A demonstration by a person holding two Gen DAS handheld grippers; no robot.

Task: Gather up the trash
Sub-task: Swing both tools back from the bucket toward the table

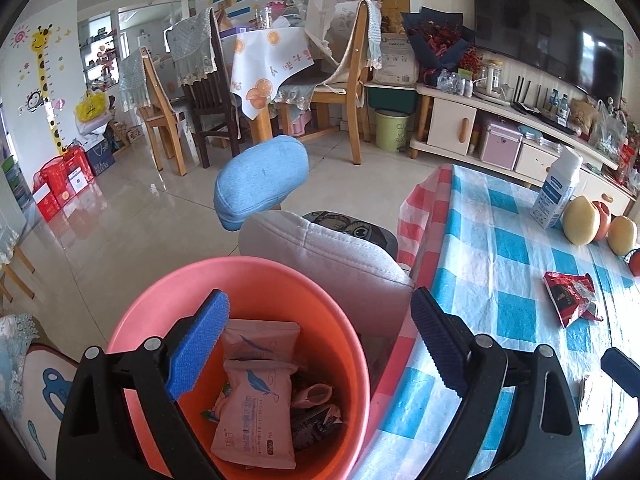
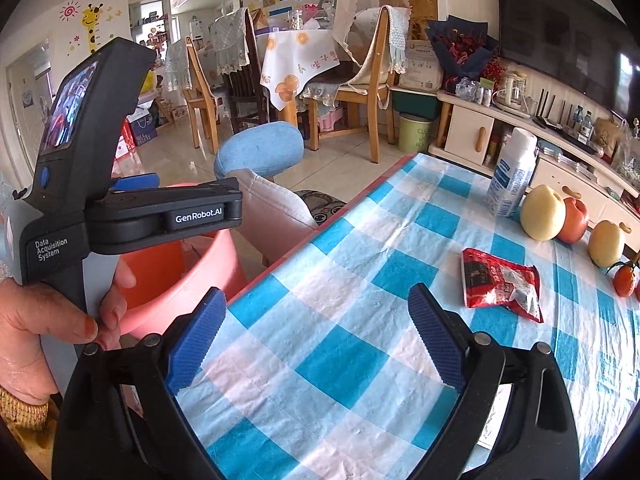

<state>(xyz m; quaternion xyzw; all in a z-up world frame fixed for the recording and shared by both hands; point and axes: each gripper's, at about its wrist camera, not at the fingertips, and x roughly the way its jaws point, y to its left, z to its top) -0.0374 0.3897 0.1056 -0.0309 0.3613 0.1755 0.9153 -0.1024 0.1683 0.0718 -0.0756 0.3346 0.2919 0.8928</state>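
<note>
Bin [image 1: 340, 312] with tissue packs [image 1: 256, 408]

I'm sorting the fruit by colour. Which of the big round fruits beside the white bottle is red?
The middle one, wedged between two pale yellow fruits; it alone is red-orange among those three.

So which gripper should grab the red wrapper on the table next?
Probably the right gripper: it's open over the checked table, with the red wrapper just ahead. The left gripper hangs open above the pink bin, farther away.
</note>
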